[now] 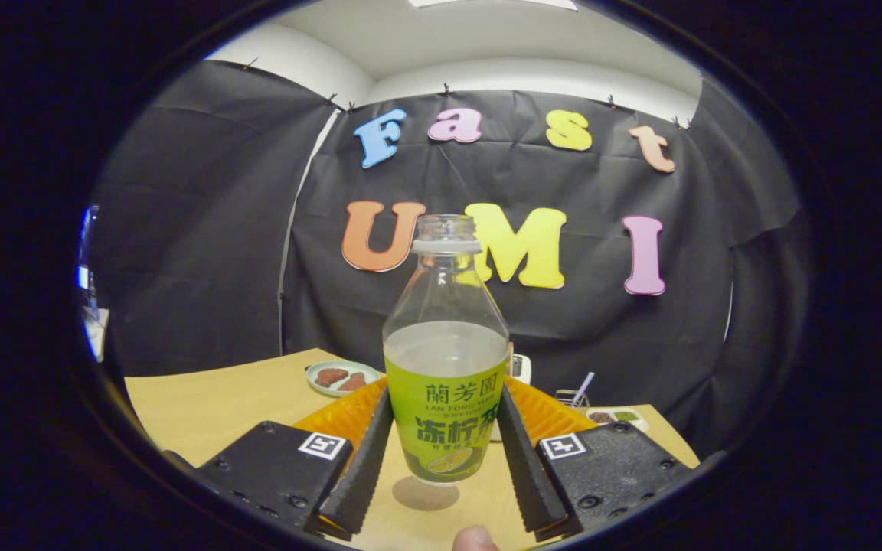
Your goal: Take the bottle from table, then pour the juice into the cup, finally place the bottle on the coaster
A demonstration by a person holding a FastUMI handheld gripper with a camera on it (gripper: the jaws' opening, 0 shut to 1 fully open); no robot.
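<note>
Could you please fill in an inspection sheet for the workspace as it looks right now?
Surface: wooden table, bare in front.
Job's things: uncapped bottle, part full, lifted above its shadow; no cup or coaster made out.
Clutter: orange tray behind bottle; plate with brown food; small dish; white item behind bottle, unclear.
Gripper: both fingers press the bottle's sides.
Cables: nothing seen.
Surroundings: black cloth wall, white ceiling.

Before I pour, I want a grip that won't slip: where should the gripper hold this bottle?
On the labelled lower body of the bottle, from the side, level, as the gripper holds it now: walls there are straight and widest, while the shoulder above narrows to the open neck.
</note>
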